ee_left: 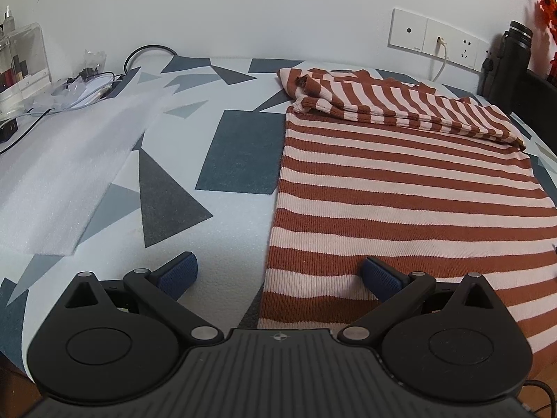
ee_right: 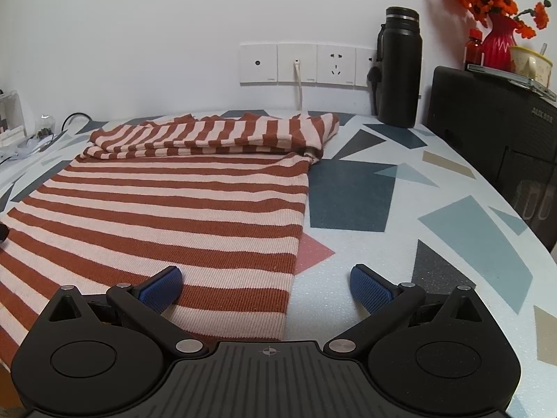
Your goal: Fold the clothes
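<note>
Striped sweater [ee_left: 400, 188] edges lie between both grippers' wide-spread fingers [ee_right: 162, 292].

The rust-and-pink striped knit sweater [ee_left: 400, 188] runs off the right edge; beyond it, the orange flowers [ee_left: 547, 3] are cropped.

Striped knit sweater [ee_left: 400, 188], rust-red and pale pink horizontal bands, ribbed weave. Lies flat on a table covering [ee_left: 240, 153] printed with grey, blue and white geometric shapes. Body spread smooth, left side edge straight, hem end toward the cameras. At the far end both sleeves [ee_right: 216, 136] are folded across the top of the body, lying in a bunched band from side to side; one cuff [ee_left: 308, 83] is slightly crumpled at the far left corner. In the right wrist view the right side edge [ee_right: 299, 230] runs straight.
</note>
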{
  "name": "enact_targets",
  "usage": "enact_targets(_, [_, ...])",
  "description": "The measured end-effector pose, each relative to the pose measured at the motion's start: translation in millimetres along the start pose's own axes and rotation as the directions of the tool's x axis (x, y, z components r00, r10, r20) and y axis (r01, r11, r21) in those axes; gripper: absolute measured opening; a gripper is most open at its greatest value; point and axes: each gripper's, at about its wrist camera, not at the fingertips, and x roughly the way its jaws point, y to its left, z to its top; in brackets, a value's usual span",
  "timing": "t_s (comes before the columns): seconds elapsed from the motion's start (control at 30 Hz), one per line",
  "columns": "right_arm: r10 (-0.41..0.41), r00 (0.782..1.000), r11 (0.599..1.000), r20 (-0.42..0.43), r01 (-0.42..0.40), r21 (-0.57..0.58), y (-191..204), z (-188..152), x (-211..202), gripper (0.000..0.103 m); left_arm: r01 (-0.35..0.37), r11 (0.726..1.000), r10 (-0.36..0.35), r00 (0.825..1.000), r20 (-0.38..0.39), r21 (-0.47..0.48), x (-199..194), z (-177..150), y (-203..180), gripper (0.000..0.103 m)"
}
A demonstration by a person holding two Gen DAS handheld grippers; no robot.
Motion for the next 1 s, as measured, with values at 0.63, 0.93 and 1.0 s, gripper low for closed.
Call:
enact_targets(0.63, [0.023, 0.996, 0.999, -0.088, -0.026, -0.037, -0.7, 12.3, 4.3, 0.102, 0.015, 1.0, -0.015, 1.0, 0.007, 0.028, -0.9, -2.3, 0.9, 0.103])
enact_targets(0.93, [0.026, 0.986, 0.999, -0.162, -0.034, -0.043, -1.1, 22.1, 9.1, 0.102, 0.016, 0.999, -0.017, 1.0, 0.024, 0.041, -1.3, -4.7, 0.1, 0.103])
enact_targets(1.0, [0.027, 0.983, 0.998, -0.179, -0.036, -0.045, -1.3, 24.4, 10.6, 0.102, 0.018, 0.999, -0.019, 1.0, 0.015, 0.045, -1.1, -3.3, 0.4, 0.103])
